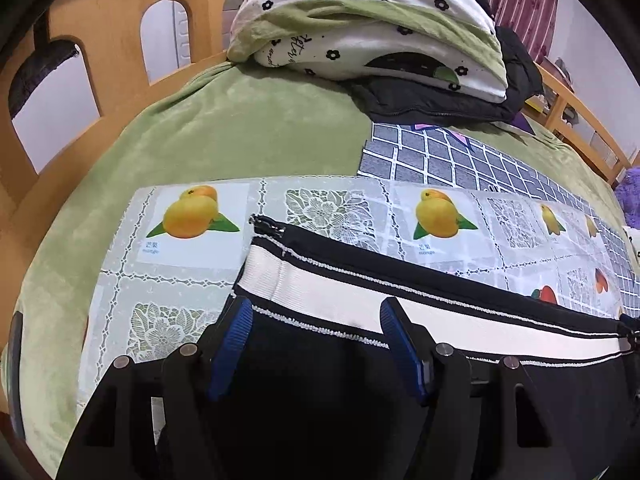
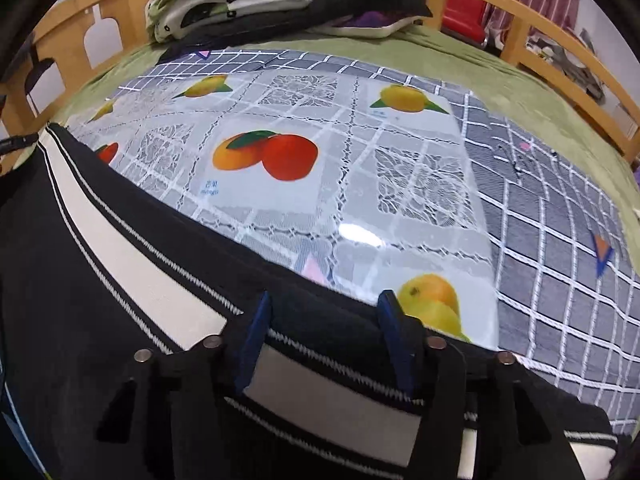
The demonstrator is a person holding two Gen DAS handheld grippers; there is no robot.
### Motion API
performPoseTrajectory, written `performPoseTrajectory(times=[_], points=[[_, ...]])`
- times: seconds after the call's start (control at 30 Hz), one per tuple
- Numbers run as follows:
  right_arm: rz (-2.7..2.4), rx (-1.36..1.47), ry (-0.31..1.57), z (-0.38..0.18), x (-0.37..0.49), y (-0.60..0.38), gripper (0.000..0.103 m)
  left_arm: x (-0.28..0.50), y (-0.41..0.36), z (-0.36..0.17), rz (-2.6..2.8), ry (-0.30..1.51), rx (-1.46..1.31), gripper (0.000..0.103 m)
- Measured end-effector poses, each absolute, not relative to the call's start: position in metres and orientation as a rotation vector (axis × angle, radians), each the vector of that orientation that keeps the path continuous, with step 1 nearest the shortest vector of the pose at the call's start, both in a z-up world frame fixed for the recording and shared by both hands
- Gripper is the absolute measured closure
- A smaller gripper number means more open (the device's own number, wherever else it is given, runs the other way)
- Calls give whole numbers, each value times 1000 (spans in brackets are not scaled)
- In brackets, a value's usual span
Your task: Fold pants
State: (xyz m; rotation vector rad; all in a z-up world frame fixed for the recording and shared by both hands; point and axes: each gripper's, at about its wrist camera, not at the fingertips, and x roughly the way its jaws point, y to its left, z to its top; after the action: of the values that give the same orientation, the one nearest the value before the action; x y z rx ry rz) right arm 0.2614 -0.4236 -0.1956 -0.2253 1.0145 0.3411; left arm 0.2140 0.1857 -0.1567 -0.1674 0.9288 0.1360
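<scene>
Open fruit-print mat (image 2: 360,184) ahead; bedding pile (image 1: 360,28) beyond.

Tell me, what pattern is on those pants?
The black knit pants carry a broad white side stripe, clearest in the right wrist view.

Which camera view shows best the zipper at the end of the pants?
The left wrist view. There the zipper lies unobstructed at the near end of the black pants, above the white stripe. In the right wrist view that end of the pants sits far off at the frame's left edge, too small to make out a zipper.
</scene>
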Motion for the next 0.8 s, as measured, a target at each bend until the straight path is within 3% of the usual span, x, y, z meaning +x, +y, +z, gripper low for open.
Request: performPoseTrajectory(times=[0.07, 0.1, 0.2, 0.33, 0.47, 0.63, 0.8], points=[[363, -237, 1027, -197, 264, -423, 77, 213, 185, -155, 135, 924, -160, 39], [372, -250, 1030, -196, 264, -421, 87, 212, 185, -155, 135, 922, -159, 39], [389, -282, 1037, -189, 263, -416, 99, 211, 188, -154, 140, 925, -164, 39], [388, -246, 981, -172, 263, -420, 99, 211, 191, -154, 150, 916, -168, 39], [345, -248, 1008, -198, 271, -417, 96, 215, 196, -158, 178, 921, -169, 39], [262, -216, 976, -182, 257, -427, 73, 211, 208, -149, 261, 879, -116, 39], [128, -125, 896, -162, 226, -467, 67, 227, 225, -156, 258, 900, -149, 39]])
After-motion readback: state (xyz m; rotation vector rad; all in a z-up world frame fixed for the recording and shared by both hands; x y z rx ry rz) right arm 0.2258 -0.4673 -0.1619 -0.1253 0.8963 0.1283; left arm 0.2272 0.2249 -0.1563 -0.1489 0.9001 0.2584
